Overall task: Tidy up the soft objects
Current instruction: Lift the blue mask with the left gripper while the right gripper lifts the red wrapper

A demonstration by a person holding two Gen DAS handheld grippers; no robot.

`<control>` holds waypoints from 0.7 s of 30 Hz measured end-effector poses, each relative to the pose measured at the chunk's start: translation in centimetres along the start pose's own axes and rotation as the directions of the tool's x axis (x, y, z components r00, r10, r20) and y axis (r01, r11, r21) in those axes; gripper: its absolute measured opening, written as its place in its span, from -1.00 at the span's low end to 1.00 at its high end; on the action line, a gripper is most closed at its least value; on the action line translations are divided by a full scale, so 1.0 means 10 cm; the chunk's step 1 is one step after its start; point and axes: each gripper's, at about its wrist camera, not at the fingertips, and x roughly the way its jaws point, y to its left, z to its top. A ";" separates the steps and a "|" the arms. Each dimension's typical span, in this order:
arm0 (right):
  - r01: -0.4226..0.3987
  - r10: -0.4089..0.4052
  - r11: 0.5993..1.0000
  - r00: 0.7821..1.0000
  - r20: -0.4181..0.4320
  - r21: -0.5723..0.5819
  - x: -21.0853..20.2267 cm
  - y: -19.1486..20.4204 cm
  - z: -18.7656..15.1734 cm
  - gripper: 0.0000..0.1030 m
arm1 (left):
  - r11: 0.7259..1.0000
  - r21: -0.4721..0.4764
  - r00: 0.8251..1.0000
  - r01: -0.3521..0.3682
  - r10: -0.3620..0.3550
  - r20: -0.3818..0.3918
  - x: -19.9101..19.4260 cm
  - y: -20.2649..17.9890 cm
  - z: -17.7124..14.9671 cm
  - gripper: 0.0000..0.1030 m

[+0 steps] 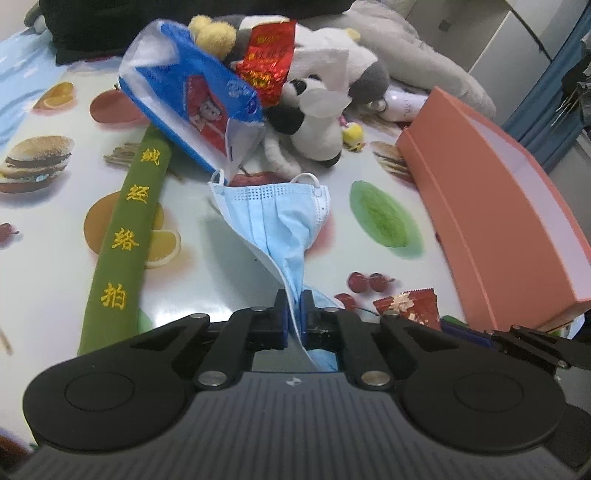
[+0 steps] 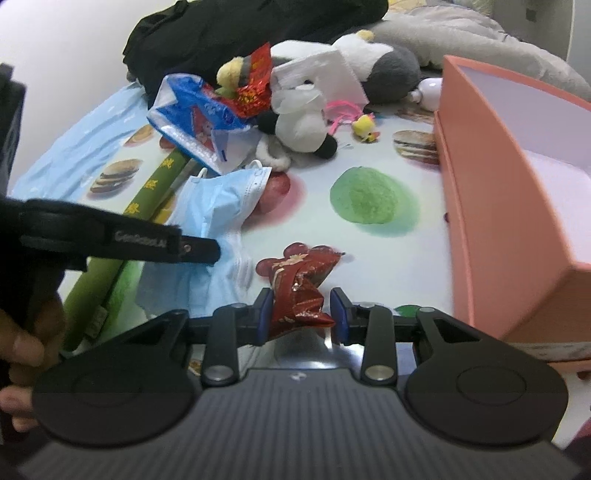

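My left gripper (image 1: 294,310) is shut on a light blue face mask (image 1: 275,218), which hangs forward over the table; the mask also shows in the right wrist view (image 2: 218,206). My right gripper (image 2: 302,308) is open, its jaws on either side of a crumpled red snack packet (image 2: 301,286) that touches the left pad; the packet also shows in the left wrist view (image 1: 408,308). A black-and-white plush (image 1: 317,122) lies in the pile at the back. An orange box (image 1: 498,206) stands open on the right.
A green padded stick (image 1: 125,236) with yellow characters lies on the left. A blue tissue pack (image 1: 195,99), a red foil bag (image 1: 267,59), a yellow plush (image 1: 214,33) and a small yellow chick (image 1: 354,134) crowd the back. The fruit-print tablecloth (image 1: 380,214) shows between them.
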 end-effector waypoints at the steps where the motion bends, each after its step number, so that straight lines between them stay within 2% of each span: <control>1: 0.007 -0.007 1.000 1.000 0.007 0.001 -0.04 0.00 0.00 -0.28 | 1.000 -0.005 1.000 0.008 -0.008 0.002 -0.05 -0.02 -0.01 -0.86; 8: 0.012 -0.013 1.000 0.998 0.061 0.026 -0.39 -0.01 0.08 -0.28 | 0.999 -0.002 0.998 0.050 -0.050 0.032 -0.45 -0.18 0.00 -0.86; 21: 0.004 -0.006 1.000 0.982 0.187 0.014 -1.17 -0.06 0.38 -0.28 | 0.996 -0.012 0.981 0.094 -0.090 0.169 -1.34 -0.54 0.11 -0.86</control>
